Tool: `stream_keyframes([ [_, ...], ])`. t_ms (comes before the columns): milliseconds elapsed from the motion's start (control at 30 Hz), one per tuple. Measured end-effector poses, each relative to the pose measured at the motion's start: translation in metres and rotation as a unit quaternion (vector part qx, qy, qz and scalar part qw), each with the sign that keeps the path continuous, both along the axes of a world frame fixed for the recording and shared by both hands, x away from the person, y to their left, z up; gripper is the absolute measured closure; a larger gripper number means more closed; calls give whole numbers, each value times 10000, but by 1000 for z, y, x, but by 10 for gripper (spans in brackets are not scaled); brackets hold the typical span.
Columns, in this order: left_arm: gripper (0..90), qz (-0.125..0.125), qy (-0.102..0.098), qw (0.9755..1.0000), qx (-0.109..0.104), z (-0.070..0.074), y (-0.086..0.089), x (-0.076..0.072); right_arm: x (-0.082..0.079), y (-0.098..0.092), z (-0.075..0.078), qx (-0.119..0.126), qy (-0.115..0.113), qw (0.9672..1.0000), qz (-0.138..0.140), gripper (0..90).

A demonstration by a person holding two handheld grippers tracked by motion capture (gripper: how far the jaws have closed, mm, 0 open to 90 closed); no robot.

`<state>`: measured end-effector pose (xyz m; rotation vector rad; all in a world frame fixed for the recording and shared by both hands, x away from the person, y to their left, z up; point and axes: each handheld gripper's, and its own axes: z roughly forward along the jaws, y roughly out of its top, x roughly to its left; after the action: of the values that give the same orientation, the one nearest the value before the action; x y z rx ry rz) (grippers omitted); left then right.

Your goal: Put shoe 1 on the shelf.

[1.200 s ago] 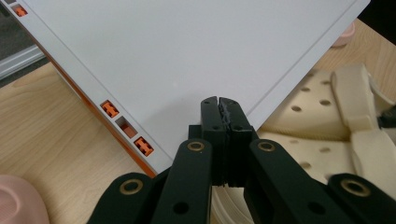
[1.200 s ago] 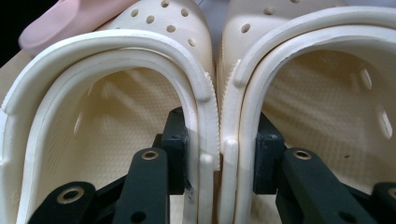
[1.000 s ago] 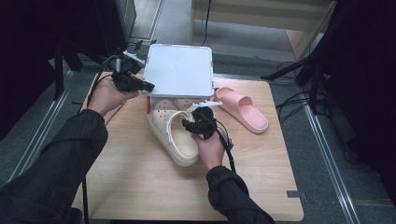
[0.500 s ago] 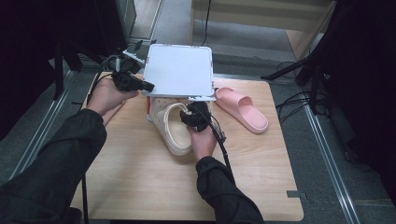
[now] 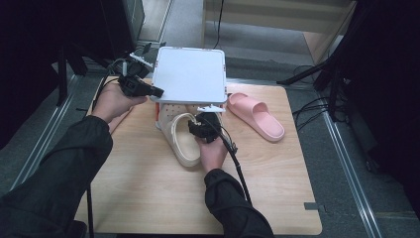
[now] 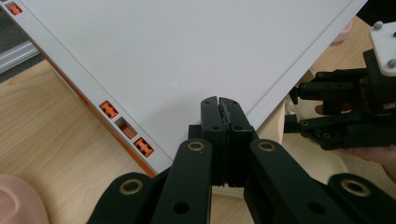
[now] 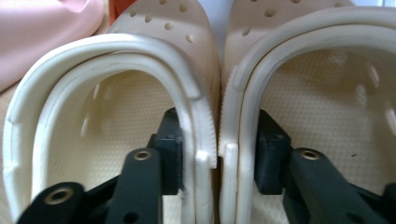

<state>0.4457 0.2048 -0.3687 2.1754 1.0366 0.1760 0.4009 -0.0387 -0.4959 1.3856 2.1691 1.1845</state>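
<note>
My left gripper (image 5: 148, 90) (image 6: 219, 105) is shut on the near-left edge of a white square box lid (image 5: 190, 74) (image 6: 187, 51) and holds it raised and tilted. A pair of cream perforated clogs (image 5: 181, 141) (image 7: 116, 60) lies partly under the lid's front edge. My right gripper (image 5: 200, 124) (image 7: 218, 154) is shut on the pair, one jaw inside each clog, pinching their touching side walls together. The clogs' toes point away, hidden under the lid in the high view.
A pink slide sandal (image 5: 255, 115) (image 7: 42, 32) lies on the wooden table (image 5: 148, 198) to the right of the lid. Orange tabs (image 6: 126, 128) line the lid's underside edge. Dark stands and cables surround the table.
My right gripper has pushed the clogs forward and a little left, farther under the raised lid. The left gripper still holds the lid in the same place.
</note>
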Motion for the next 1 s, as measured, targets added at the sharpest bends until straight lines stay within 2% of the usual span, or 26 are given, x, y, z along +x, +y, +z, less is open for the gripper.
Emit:
stream_keyframes([
  [67, 893, 9, -1, 10000, 0, 0, 0, 0, -1, 0, 0, -15, 11, 10000, 31, 557],
  [133, 892, 12, 2, 10000, 4, 0, 0, 0, -1, -4, 0, 143, 129, 9998, 78, 512],
  [167, 893, 12, 2, 10000, 4, 0, 0, 0, -1, -4, 0, 143, 129, 9998, 78, 512],
  [200, 893, 16, 3, 10000, 3, 0, 0, 0, 0, -10, 1, 368, 319, 9987, 132, 507],
  [233, 893, 21, 3, 10000, 5, 0, 0, 0, -2, -13, 3, 449, 273, 9985, 149, 506],
  [367, 893, 32, 3, 10000, 8, 0, 0, 0, -7, -19, 8, 359, 231, 9987, 263, 507],
  [533, 893, 51, 25, 10000, 47, 1, -2, 0, -25, -32, 24, 203, 7, 9984, 529, 530],
  [600, 893, 53, 22, 10000, 54, 1, -2, 0, -28, -34, 26, 202, -12, 9981, 590, 540],
  [633, 892, 60, 42, 10000, 43, 1, -2, 0, -36, -38, 29, 183, 29, 9973, 712, 562],
  [700, 892, 70, 62, 10000, 33, 1, -1, 0, -41, -40, 30, 187, 20, 9969, 761, 573],
  [733, 892, 70, 65, 9999, 39, 1, -2, 0, -50, -45, 30, 248, -27, 9964, 808, 595],
  [900, 892, 91, 85, 9999, 32, 1, -2, 0, -69, -52, 32, 366, -57, 9948, 954, 673],
  [967, 891, 95, 87, 9999, 18, 1, -2, 0, -73, -53, 31, 346, -73, 9944, 996, 688],
  [1000, 891, 83, 92, 9999, 42, 2, -1, 1, -80, -54, 30, 353, -48, 9937, 1066, 731],
])
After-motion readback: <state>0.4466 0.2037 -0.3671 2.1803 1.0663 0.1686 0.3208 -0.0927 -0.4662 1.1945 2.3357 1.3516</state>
